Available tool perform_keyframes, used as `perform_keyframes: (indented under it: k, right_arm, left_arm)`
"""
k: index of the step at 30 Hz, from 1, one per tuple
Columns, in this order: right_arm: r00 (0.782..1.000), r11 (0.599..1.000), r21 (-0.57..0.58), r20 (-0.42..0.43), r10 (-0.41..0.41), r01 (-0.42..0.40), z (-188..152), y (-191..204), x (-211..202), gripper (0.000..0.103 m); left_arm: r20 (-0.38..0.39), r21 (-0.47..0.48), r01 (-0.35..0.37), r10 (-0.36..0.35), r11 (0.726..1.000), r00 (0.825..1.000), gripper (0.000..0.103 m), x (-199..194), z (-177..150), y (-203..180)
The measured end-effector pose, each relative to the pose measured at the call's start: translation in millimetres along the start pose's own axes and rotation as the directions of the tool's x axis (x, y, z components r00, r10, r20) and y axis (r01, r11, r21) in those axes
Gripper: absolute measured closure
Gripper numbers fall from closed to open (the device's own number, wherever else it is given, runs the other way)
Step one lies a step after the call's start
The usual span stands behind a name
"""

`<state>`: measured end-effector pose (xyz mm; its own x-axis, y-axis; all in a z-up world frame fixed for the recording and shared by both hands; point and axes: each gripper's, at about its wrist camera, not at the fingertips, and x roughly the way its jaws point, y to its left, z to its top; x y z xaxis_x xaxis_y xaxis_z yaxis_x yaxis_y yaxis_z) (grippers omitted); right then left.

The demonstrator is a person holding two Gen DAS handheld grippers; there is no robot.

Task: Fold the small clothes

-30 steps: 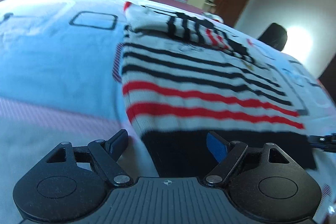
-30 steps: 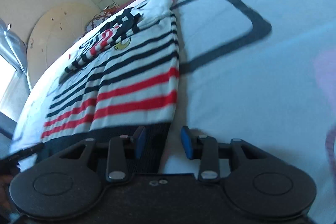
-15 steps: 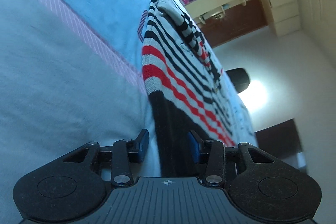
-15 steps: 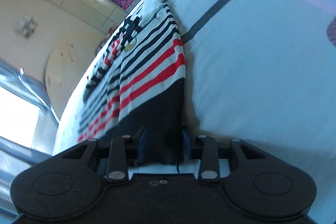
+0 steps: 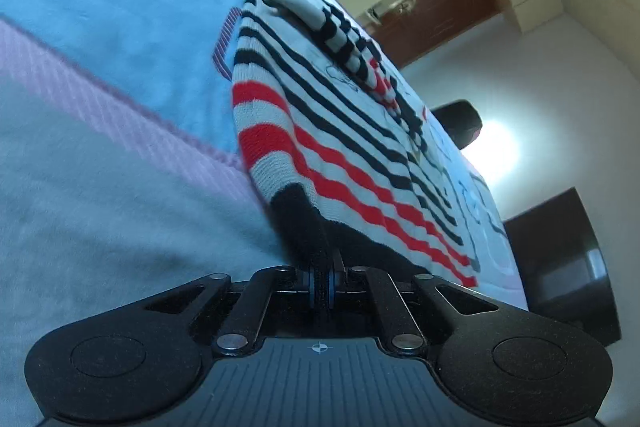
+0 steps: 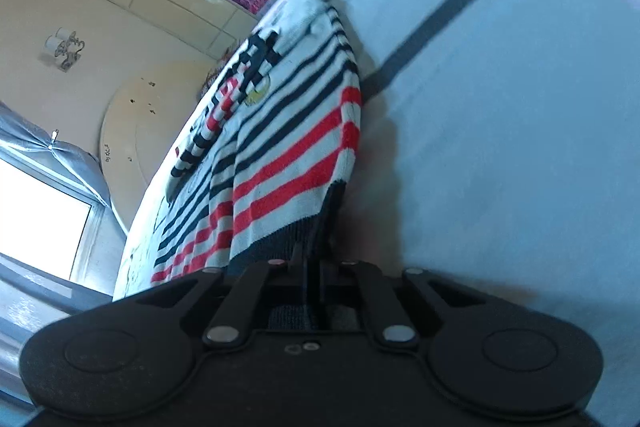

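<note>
- Red, black and white striped knit sweater (image 5: 320, 131) lies flat on pale blue bedsheet (image 5: 100, 27).
- Left gripper (image 5: 321, 287) and right gripper (image 6: 314, 279) each clamp a corner of its black hem, likely for lifting it evenly into a fold.

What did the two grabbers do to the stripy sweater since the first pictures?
Both closed on it. The left gripper was open over the sweater's black hem; now it pinches one hem corner. The right gripper, open before, now clamps the other corner. Each corner is bunched and lifted slightly. The sweater's upper part, with its sleeve folded across, stayed flat on the bedsheet.
</note>
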<state>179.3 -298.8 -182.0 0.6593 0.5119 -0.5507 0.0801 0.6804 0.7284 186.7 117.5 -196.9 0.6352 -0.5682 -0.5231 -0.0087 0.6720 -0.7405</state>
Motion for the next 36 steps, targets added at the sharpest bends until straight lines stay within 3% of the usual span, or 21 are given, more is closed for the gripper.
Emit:
perform_keyframes:
  k: [2,5,7,10,13,16,21,29,36]
  right_arm:
    - [0.999,1.000,-0.002,0.049,0.018,-0.018,-1,2,-14,0.098]
    - [0.995,0.998,-0.051,0.089,0.051,-0.047,-1,11,-33,0.098]
    - [0.995,0.998,-0.058,0.087,0.041,-0.036,-1,13,-32,0.098]
    - [0.998,0.997,-0.040,0.014,-0.066,0.066,-5,0,-8,0.098]
    - [0.999,0.999,0.010,0.011,-0.038,0.038,-5,-6,-6,0.098]
    - [0.999,0.999,-0.006,0.000,-0.037,0.037,-3,-3,-6,0.098]
    - [0.999,0.998,-0.044,0.040,-0.032,0.033,6,10,-10,0.098]
    - [0.987,0.986,-0.157,0.161,-0.023,0.049,45,52,-8,0.098]
    - [0.979,0.975,-0.222,0.201,0.014,0.031,111,84,14,0.098]
  left_arm:
    - [0.074,-0.014,0.023,-0.022,1.000,0.997,0.098,-14,-5,1]
    - [0.199,-0.031,0.129,-0.120,0.991,0.973,0.098,-43,-12,7]
    - [0.188,-0.029,0.094,-0.087,0.995,0.978,0.098,-46,-14,12]
    - [0.125,-0.071,0.022,-0.013,0.997,0.992,0.098,-32,-18,29]
    - [0.142,-0.088,0.033,-0.020,0.996,0.990,0.098,-34,-18,27]
    - [0.154,-0.106,0.037,-0.020,0.994,0.988,0.098,-34,-19,26]
    - [0.235,-0.109,0.076,-0.049,0.991,0.971,0.098,-33,-14,12]
    - [0.357,-0.039,0.144,-0.121,0.989,0.926,0.098,-31,30,-21]
    - [0.411,0.027,0.164,-0.160,0.986,0.898,0.098,-2,101,-52]
